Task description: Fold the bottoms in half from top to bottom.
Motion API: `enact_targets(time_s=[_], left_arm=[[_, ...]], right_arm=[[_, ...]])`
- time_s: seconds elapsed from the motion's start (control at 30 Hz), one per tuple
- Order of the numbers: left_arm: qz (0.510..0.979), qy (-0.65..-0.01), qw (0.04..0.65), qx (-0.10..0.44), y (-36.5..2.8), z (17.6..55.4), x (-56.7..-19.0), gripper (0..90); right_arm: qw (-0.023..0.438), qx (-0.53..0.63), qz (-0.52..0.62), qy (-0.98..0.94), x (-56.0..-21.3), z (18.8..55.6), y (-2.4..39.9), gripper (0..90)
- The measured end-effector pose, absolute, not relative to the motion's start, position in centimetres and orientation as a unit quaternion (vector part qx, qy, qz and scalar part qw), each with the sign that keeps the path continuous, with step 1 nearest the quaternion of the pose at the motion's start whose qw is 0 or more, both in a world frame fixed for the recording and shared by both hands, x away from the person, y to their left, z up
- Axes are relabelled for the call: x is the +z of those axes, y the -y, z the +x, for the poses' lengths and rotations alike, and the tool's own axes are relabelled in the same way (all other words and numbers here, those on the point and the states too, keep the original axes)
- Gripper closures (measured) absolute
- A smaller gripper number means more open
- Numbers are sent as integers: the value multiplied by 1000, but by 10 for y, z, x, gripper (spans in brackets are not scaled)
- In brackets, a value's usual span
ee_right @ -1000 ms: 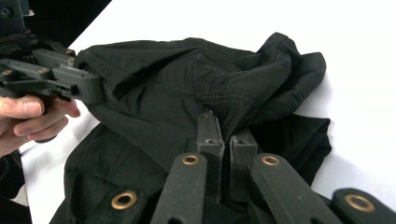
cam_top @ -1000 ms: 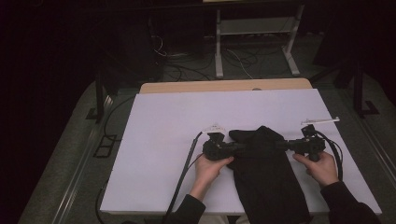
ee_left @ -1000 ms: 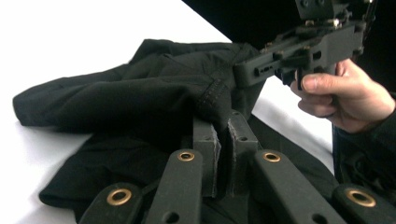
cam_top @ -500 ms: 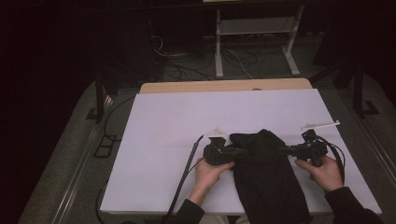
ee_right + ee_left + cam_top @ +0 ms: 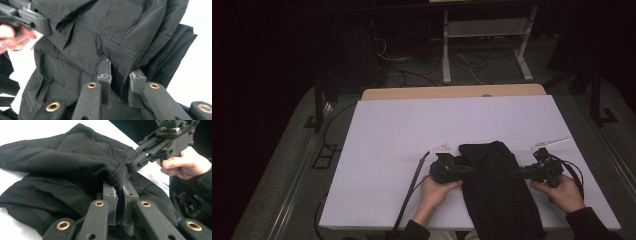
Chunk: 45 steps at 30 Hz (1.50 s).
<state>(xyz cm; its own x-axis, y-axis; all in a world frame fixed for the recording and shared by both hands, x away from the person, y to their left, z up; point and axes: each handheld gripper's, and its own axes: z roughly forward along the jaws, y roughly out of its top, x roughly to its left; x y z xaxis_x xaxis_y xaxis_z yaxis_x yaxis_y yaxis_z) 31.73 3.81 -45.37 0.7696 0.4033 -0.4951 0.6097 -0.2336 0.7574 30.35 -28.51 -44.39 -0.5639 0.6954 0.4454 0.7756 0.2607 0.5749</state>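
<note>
The black garment (image 5: pixel 497 190) lies at lower centre of the white counter (image 5: pixel 412 140), folded over. The left tool (image 5: pixel 119 202) pinches its hem; the right tool (image 5: pixel 121 75) has just been opening, cloth loose between its jaws. Release gently so the fold stays flat. Both hands sit low, tools level, pointing inward

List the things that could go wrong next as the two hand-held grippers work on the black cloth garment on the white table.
1. The right gripper has just been opening with a fold of the black cloth garment between its jaws, so that side may drop and undo the fold.
2. The left gripper pinches a thin hemmed edge; a pull could slip it free.
3. The garment hangs over the near edge of the white table and might slide off.
</note>
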Motion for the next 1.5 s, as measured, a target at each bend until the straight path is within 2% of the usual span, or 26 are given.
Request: enact_targets(time_s=[0.07, 0.1, 0.23, 0.43, 0.47, 0.5, 0.6, 0.8, 1.2, 1.5], left_arm=[[779, -331, 522, -105, -39, 318, -456, 833], [780, -332, 520, -106, -40, 318, -456, 833], [783, -331, 515, -109, -42, 316, -457, 835], [787, -334, 507, -108, -46, 317, -459, 847], [787, -337, 506, -109, -46, 318, -459, 852], [786, -338, 505, -109, -47, 318, -460, 852], [786, -339, 506, -109, -47, 319, -460, 862], [786, -337, 506, -111, -46, 319, -461, 866], [789, -335, 503, -110, -46, 318, -461, 866], [789, -332, 505, -111, -46, 317, -461, 866]], right_arm=[[46, -392, -463, 794, -442, 299, 285, 615], [46, -392, -463, 794, -442, 299, 285, 615], [41, -395, -463, 792, -439, 296, 288, 498], [37, -403, -471, 784, -438, 294, 295, 380], [38, -411, -471, 780, -436, 295, 297, 331], [38, -411, -471, 780, -436, 295, 297, 331], [40, -419, -470, 775, -436, 297, 300, 250], [38, -429, -475, 767, -434, 302, 306, 145], [38, -442, -474, 760, -422, 328, 303, 43], [27, -435, -465, 770, -414, 342, 291, 20]])
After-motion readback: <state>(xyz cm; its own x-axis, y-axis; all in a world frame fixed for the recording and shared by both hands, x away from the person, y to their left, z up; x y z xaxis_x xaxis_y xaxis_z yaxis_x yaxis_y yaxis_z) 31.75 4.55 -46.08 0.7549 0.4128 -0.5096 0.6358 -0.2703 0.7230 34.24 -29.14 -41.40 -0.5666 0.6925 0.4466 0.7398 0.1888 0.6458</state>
